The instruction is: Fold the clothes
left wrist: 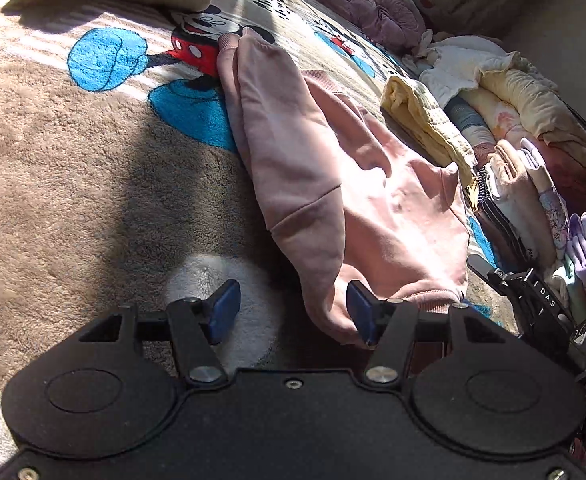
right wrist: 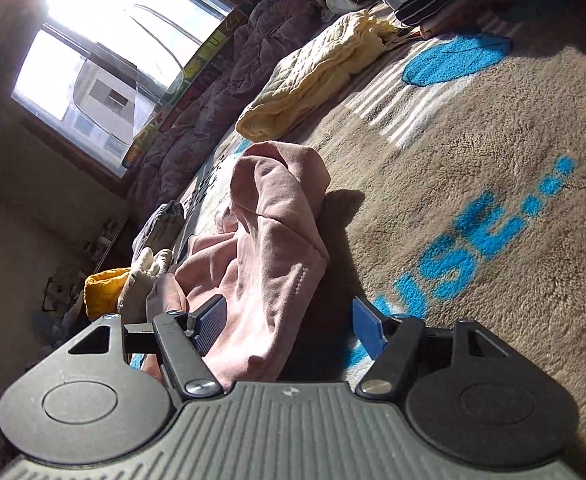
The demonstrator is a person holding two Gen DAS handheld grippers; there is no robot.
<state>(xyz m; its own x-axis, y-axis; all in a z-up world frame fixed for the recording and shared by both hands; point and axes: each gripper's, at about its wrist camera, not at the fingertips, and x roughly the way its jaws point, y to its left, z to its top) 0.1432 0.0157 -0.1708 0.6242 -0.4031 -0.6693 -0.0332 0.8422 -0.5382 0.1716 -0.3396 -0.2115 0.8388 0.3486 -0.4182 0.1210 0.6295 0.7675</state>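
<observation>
Both wide open: left hand-held gripper (left wrist: 293,314) and right hand-held gripper (right wrist: 289,326) straddle pink sweatshirt (left wrist: 333,184).

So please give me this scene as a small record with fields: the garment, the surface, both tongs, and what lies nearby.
garment: pink sweatshirt, lying crumpled, not folded flat
surface: brown fleece blanket with blue print
left tongs: open, right finger touching the sweatshirt's edge, nothing clamped
right tongs: open, pink fabric lies between the fingers, not clamped
nearby: yellow quilted cloth beyond the sweatshirt; stack of folded clothes to its right
light: strong sun from a window
</observation>
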